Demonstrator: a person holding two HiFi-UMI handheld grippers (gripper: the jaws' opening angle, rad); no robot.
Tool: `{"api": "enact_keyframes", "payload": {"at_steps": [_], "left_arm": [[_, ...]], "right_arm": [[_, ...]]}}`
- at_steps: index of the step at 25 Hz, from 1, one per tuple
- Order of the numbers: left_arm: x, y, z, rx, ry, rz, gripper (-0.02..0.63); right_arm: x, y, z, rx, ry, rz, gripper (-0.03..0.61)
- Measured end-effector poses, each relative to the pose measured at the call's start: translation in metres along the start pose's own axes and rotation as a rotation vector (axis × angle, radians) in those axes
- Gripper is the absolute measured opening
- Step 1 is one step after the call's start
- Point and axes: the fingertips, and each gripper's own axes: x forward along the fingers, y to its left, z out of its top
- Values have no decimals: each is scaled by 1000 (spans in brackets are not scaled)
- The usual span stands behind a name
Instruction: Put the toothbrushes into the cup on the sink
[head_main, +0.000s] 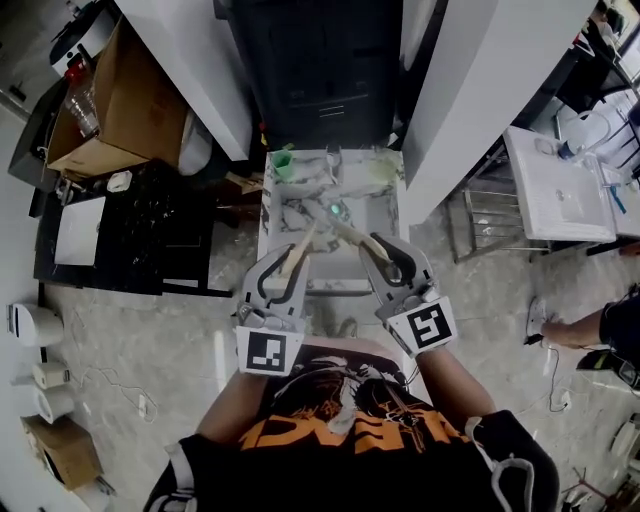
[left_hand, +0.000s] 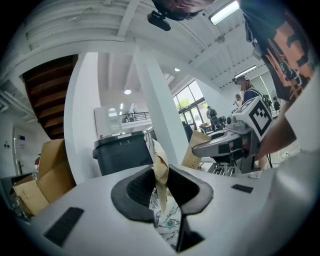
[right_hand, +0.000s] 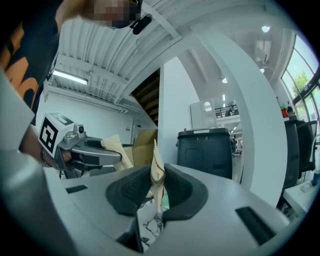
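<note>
Both grippers hover over the near edge of a small marble-patterned sink (head_main: 290, 215). My left gripper (head_main: 291, 262) is shut on a toothbrush in a tan paper wrapper (head_main: 302, 248), which points up and to the right. My right gripper (head_main: 374, 250) is shut on a second wrapped toothbrush (head_main: 348, 236), which slants toward the first. In the left gripper view the wrapper (left_hand: 160, 172) stands pinched between the pads of the left gripper (left_hand: 161, 189). The right gripper view shows the same for the right gripper (right_hand: 157, 192) and its wrapper (right_hand: 157, 175). A green cup (head_main: 284, 163) stands at the sink's far left corner.
A black bin (head_main: 320, 70) stands behind the sink between white pillars. A cardboard box (head_main: 120, 110) and a black rack (head_main: 140, 230) lie to the left. A white basin on a metal frame (head_main: 560, 185) is at the right, with another person's arm (head_main: 590, 325) near it.
</note>
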Motion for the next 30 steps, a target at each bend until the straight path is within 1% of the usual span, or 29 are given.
{"api": "enact_keyframes", "payload": {"at_steps": [2, 5, 6, 9, 11, 16, 20, 24, 27, 30], "left_arm": [[8, 7, -4, -1, -4, -1, 92], [20, 18, -10, -2, -9, -14, 92], [25, 22, -12, -8, -11, -20, 93], [44, 35, -13, -22, -20, -48, 92], [56, 44, -14, -17, -29, -68, 94], [85, 71, -27, -35, -51, -105, 92], [106, 88, -33, -39, -61, -150, 92], [128, 94, -37, -23, -69, -186, 93], [136, 94, -33, -20, -72, -190, 92], [145, 85, -27, -28, -65, -201, 92]], "right_arm": [[8, -4, -8, -7, 47, 5, 89], [27, -7, 3, -4, -28, -2, 89], [33, -9, 5, -5, -34, -5, 89], [49, -20, 1, -13, 26, -20, 89], [64, -28, -1, -21, 46, -34, 89], [103, -33, 6, -29, 2, -67, 89], [120, -48, -1, -33, 27, -121, 89], [126, -70, -8, -30, 60, -176, 89], [128, -80, -11, -13, 42, -186, 89], [127, -92, -7, -10, 29, -177, 89]]}}
